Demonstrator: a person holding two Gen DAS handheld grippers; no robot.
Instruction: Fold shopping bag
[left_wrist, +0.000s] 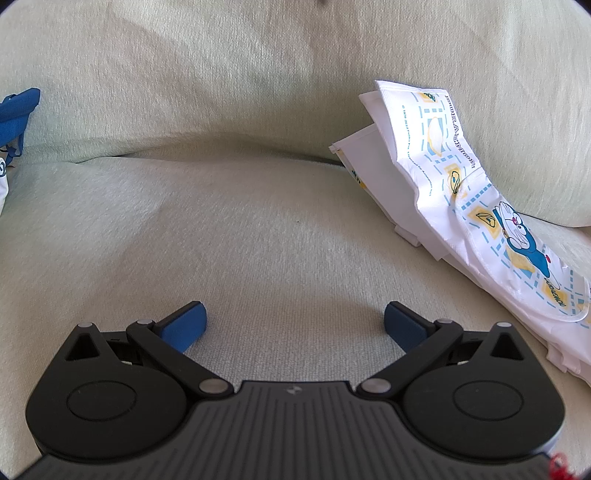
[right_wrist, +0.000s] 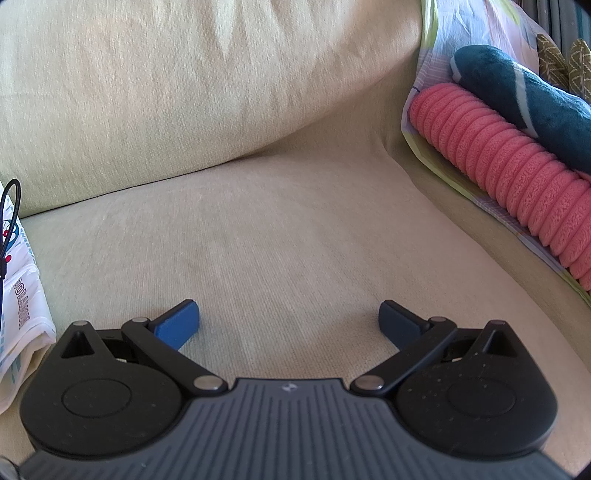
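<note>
Jaws stand wide apart on both grippers, and nothing is held between them. The left gripper (left_wrist: 294, 321) hovers over bare sofa seat (left_wrist: 229, 229), its blue pads (left_wrist: 186, 325) clear of any fabric. The right gripper (right_wrist: 289, 321) hangs the same way over its own stretch of cushion.

The shopping bag (left_wrist: 461, 206), white with blue and yellow cartoon print, lies crumpled and partly doubled over to the left gripper's right, leaning against the back cushion (left_wrist: 258, 74). In the right wrist view its edge shows at the far left, with a thin black cable (right_wrist: 9, 214) looping over it.

Neither gripper touches the bag, so folding appears not to be under way here. The risks, as a judgement: the thin, slippery material may slide or bunch on the soft, yielding seat, a pinch could catch only one layer, and the cable might snag a gripper reaching in.

The sofa is pale cream-green and finely ribbed. A blue fabric item (left_wrist: 20, 110) sits at the far left. A ribbed pink cushion (right_wrist: 517, 177) and dark teal plush (right_wrist: 517, 92) rest on a patterned sheet at the right.
</note>
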